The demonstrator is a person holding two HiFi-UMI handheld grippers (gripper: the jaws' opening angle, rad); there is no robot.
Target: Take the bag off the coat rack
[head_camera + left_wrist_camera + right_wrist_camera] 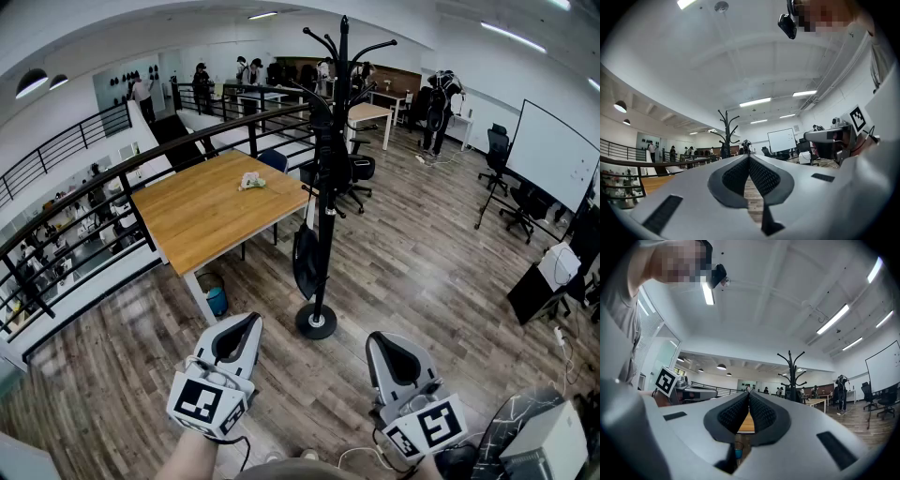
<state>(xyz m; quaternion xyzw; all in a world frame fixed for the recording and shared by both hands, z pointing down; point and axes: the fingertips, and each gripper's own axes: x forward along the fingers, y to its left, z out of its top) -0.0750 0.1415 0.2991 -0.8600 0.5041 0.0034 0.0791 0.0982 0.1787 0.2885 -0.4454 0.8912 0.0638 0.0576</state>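
A black coat rack [330, 169] stands on a round base on the wooden floor, ahead of both grippers. A dark bag [307, 255] hangs from it at mid-height, on its left side. My left gripper [251, 320] is low at the left, shut and empty, well short of the rack. My right gripper [376, 338] is low at the right, also shut with nothing in it. The rack [726, 133] shows far off in the left gripper view, and the rack [791, 376] again in the right gripper view. Both grippers [749, 156] [748, 393] have their tips together.
A wooden table [220, 208] stands left of the rack, with a small blue bin [217, 301] under it. A black railing [84, 202] runs along the left. Office chairs [356, 169], a whiteboard [553, 155] and people stand further back. A marbled box [534, 436] lies at bottom right.
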